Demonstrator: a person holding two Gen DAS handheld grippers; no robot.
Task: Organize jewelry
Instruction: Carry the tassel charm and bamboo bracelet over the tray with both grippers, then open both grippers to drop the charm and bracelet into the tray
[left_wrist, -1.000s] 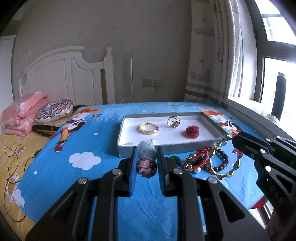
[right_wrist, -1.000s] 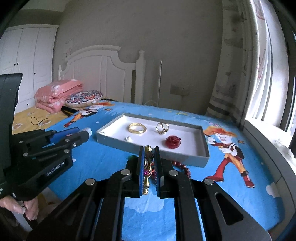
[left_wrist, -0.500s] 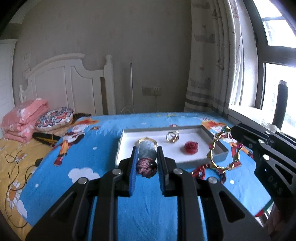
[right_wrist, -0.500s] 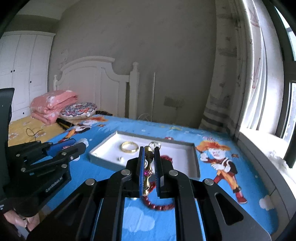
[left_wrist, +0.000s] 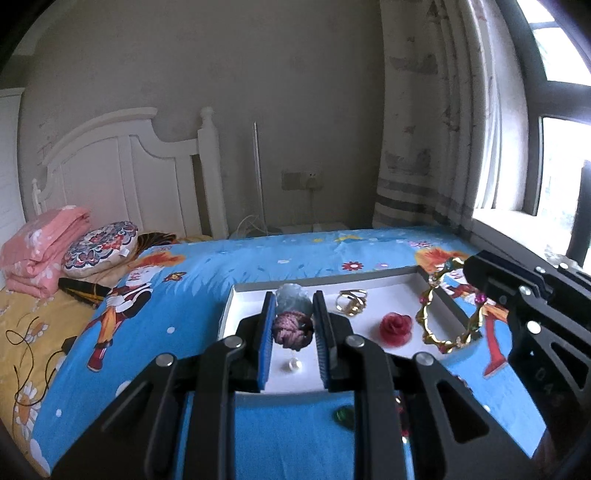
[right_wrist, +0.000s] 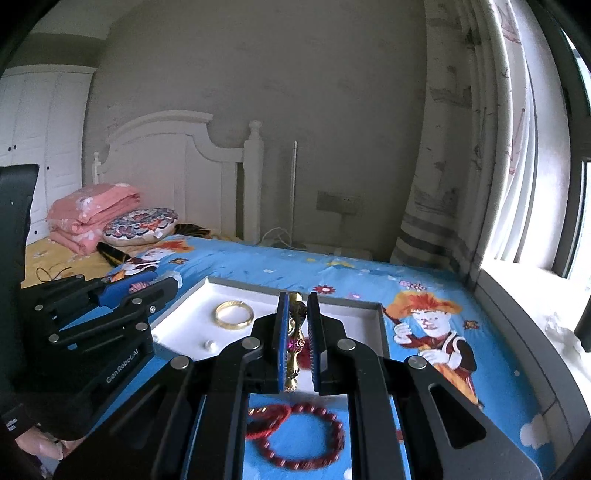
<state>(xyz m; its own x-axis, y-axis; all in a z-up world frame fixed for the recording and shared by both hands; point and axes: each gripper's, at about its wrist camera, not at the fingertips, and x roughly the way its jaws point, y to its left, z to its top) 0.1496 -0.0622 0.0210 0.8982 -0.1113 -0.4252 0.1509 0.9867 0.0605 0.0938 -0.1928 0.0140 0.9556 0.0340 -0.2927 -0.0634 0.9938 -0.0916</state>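
Note:
My left gripper (left_wrist: 293, 325) is shut on a maroon knotted cord (left_wrist: 291, 329) with a pale jade pendant (left_wrist: 293, 301), hanging over the near part of the white tray (left_wrist: 226, 314). Inside the tray lie a gold ring ornament (left_wrist: 351, 302), a red rose (left_wrist: 396, 327), a pearl (left_wrist: 294, 365) and a gold bangle (right_wrist: 234, 314). My right gripper (right_wrist: 295, 332) is shut on a gold chain bracelet (right_wrist: 293, 332), which dangles as a loop (left_wrist: 436, 332) over the tray's right end. A red bead bracelet (right_wrist: 310, 439) and red cord bracelet (right_wrist: 267, 417) lie on the blue cloth before the tray.
A green bead (left_wrist: 343, 414) rests on the blue cartoon cloth (left_wrist: 177, 317) near the tray's front wall. Pink folded blankets (left_wrist: 40, 243) and a round cushion (left_wrist: 99, 247) sit far left by the white headboard (left_wrist: 122, 166). A windowsill (right_wrist: 524, 295) and curtain bound the right side.
Both grippers have moved forward and slightly up, from before the tray to over it. The gold bracelet has come up off the pile of jewelry; the pendant travels with the left gripper.

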